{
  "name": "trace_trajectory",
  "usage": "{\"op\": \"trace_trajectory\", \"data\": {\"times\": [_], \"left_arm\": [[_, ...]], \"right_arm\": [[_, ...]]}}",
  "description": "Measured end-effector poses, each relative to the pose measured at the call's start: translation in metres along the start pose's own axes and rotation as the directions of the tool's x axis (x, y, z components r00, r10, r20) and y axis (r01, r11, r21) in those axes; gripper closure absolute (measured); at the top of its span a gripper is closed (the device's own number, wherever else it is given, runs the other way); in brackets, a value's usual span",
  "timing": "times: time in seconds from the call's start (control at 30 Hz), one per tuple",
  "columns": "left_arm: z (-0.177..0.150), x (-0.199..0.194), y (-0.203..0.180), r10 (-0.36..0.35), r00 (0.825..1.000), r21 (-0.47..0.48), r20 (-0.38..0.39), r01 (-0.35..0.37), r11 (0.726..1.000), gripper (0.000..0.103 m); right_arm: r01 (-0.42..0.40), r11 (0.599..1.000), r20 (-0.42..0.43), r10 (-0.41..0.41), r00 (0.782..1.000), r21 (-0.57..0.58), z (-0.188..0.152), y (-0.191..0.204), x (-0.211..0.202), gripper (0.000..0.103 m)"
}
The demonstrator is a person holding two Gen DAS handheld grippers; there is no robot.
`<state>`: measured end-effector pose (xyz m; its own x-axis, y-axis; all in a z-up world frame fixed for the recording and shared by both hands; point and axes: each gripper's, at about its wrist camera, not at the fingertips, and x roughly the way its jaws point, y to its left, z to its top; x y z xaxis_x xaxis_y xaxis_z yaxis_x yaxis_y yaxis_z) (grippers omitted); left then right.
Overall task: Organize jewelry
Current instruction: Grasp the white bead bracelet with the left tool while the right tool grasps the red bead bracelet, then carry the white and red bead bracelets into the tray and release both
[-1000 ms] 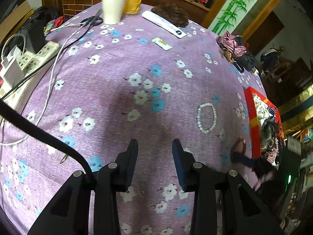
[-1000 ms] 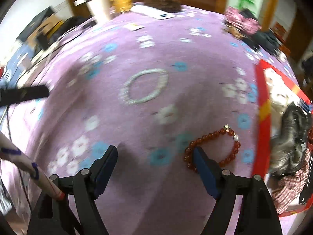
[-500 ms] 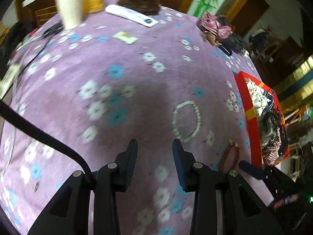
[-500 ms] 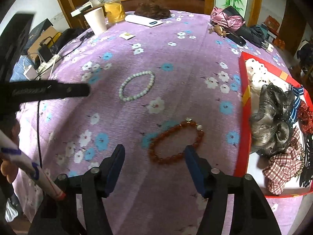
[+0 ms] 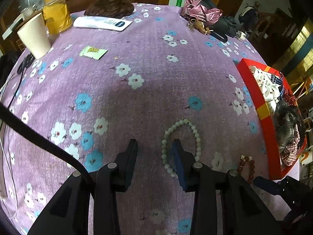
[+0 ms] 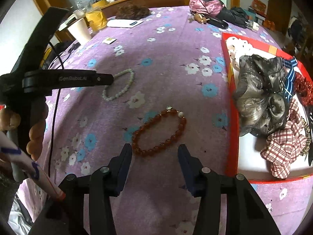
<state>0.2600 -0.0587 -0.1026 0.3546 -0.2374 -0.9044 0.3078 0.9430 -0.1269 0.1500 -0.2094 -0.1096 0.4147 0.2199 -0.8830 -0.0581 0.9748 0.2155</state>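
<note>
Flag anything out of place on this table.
Two bracelets lie loose on the purple cloth, outside the red box: a pale green bracelet at the left gripper and a reddish-brown bracelet before the right gripper.

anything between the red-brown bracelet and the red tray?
No objects: only bare floral tablecloth lies between the red-brown bracelet and the red tray in the right wrist view.

Purple tablecloth [image 5: 156, 74] with white and blue flowers, pale green bracelet [image 5: 181, 145], red-brown bracelet [image 6: 159, 132], red box [image 6: 232, 129]
</note>
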Motion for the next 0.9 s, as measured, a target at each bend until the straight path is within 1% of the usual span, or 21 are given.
{"op": "trace_trajectory", "data": {"times": [0.13,0.2,0.23,0.27,0.3,0.33,0.37,0.4,0.53,0.67,0.8,0.9], "left_arm": [[0.003,0.002,-0.003,-0.006,1.0,0.015,0.018,0.005,1.0,0.065],[0.003,0.003,-0.006,0.003,1.0,0.021,0.029,-0.004,1.0,0.065],[0.004,0.004,-0.007,0.009,0.999,0.026,0.035,-0.009,1.0,0.065],[0.003,0.004,-0.009,0.018,0.999,0.033,0.042,-0.02,0.999,0.068],[0.002,0.004,-0.01,0.038,0.998,0.044,0.053,-0.04,0.998,0.075],[0.001,0.007,-0.011,0.028,0.999,0.057,0.041,-0.031,0.998,0.097],[0.001,0.006,-0.01,0.017,0.999,0.051,0.044,-0.019,0.998,0.098],[0.001,0.006,-0.008,0.01,0.999,0.036,0.04,-0.011,0.999,0.098],[0.0,-0.003,-0.005,-0.009,0.999,-0.007,0.035,0.009,1.0,0.098],[-0.005,-0.027,-0.003,-0.038,0.997,-0.031,0.062,0.04,0.999,0.098],[-0.012,-0.052,0.001,-0.059,0.994,-0.059,0.095,0.065,0.996,0.098],[-0.018,-0.071,0.003,-0.073,0.99,-0.078,0.118,0.083,0.993,0.098]], "right_arm": [[-0.007,1.0,0.008,0.007,1.0,0.024,0.008,-0.002,0.005,0.052],[-0.01,0.999,0.012,0.01,1.0,0.035,0.011,-0.003,0.007,0.052],[-0.006,0.999,0.013,0.006,1.0,0.037,0.012,-0.003,0.008,0.056],[0.01,0.999,0.016,-0.01,1.0,0.035,0.013,-0.004,0.008,0.061],[0.035,0.999,0.019,-0.035,0.999,0.028,0.013,-0.003,0.009,0.071],[0.055,0.998,0.022,-0.056,0.998,0.021,0.013,-0.003,0.009,0.081],[0.081,0.997,0.024,-0.081,0.996,0.016,0.013,-0.003,0.009,0.087],[0.089,0.996,0.024,-0.089,0.996,0.014,0.013,-0.004,0.009,0.095],[0.094,0.996,0.016,-0.093,0.995,-0.006,0.017,-0.004,0.009,0.096],[0.045,0.999,0.036,-0.045,0.998,0.011,0.019,-0.003,-0.003,0.096],[-0.002,1.0,0.071,0.001,0.997,0.022,0.02,-0.002,-0.025,0.096],[-0.02,0.999,0.098,0.018,0.995,0.028,0.018,-0.003,-0.044,0.096]]}}
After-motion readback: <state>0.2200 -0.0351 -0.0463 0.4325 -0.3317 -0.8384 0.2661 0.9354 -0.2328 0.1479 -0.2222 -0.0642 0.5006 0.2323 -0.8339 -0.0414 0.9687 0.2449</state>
